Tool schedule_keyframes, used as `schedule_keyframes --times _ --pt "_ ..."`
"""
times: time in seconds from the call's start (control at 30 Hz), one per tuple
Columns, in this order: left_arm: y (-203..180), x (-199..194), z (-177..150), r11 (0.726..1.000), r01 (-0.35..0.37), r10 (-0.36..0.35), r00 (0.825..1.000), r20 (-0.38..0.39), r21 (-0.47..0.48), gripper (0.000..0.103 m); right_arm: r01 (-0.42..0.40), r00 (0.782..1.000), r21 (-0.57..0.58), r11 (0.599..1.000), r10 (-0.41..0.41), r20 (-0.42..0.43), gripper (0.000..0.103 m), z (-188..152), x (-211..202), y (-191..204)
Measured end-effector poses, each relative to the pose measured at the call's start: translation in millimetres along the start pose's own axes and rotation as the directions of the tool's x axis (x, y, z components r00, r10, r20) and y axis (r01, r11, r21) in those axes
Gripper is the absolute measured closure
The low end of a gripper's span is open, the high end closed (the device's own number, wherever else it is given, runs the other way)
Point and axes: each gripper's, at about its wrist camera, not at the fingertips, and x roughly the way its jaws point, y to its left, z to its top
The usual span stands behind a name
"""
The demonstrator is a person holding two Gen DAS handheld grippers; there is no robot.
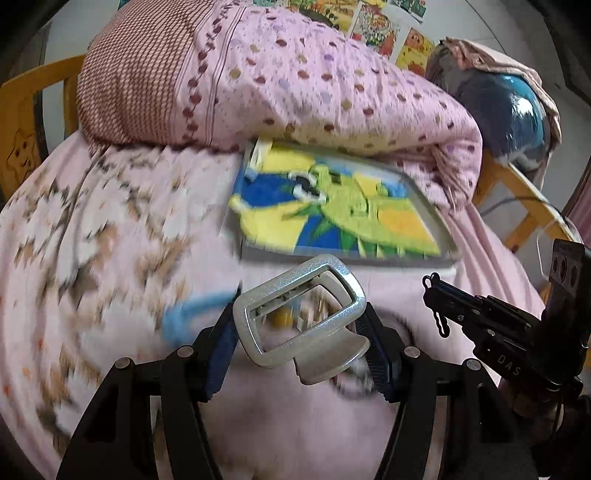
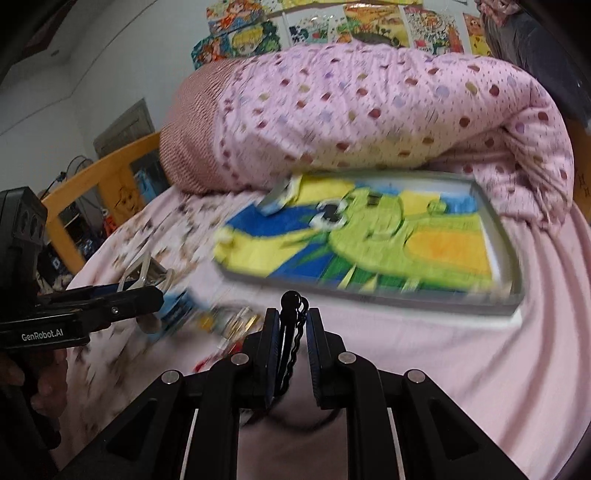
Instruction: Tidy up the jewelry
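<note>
Gripping a silver hair clip between its two fingers, the left gripper holds it above the pink bedsheet; the clip is a glittery rectangular frame with an open middle and a flat tab at its lower end, and the blue pads press on its two sides. The right gripper has its fingers drawn nearly together around a thin black hair clip that stands upright between them, its round knob showing just above the fingertips and a wavy edge running down one side. Seen from the left wrist, the right gripper reaches in from the right with the black clip poking out at its tip, near the silver one but apart from it. Seen from the right wrist, the left gripper comes in from the left, and part of a hand shows under its handle. Between the two, on the sheet, lies a blurred scatter of small pieces, yellow, gold and red among them, beside something light blue; motion blur hides what each one is. Farther back a shallow tray lined with a bright green, yellow and blue cartoon cloth rests on the bed, its far edge tucked under a folded pink dotted quilt. Colourful posters cover the wall behind.
</note>
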Motion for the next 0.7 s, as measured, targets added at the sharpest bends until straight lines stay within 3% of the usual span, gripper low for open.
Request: schedule_keyframes --times 0.17,0.37,0.53,0.7 --pt "0 36 39 1.0 0.001 -0.001 1.0 0.03 0.0 0.046 0.035 0.999 0.024 0.999 -0.036 0.027 0.089 30 23 -30" --pt "9 92 68 0.999 -0.016 0.013 0.997 -0.078 -0.037 0.046 0.068 0.998 0.048 0.997 -0.067 -0.009 0.089 47 56 -54" --pt "24 128 73 0.997 -0.048 0.035 0.983 -0.181 -0.068 0.046 0.084 0.995 0.093 0.992 -0.079 -0.056 0.088 43 76 -69" --pt "29 136 74 0.997 -0.041 0.026 0.979 -0.202 -0.069 0.046 0.107 0.992 0.101 0.989 -0.1 -0.08 0.088 37 82 -72"
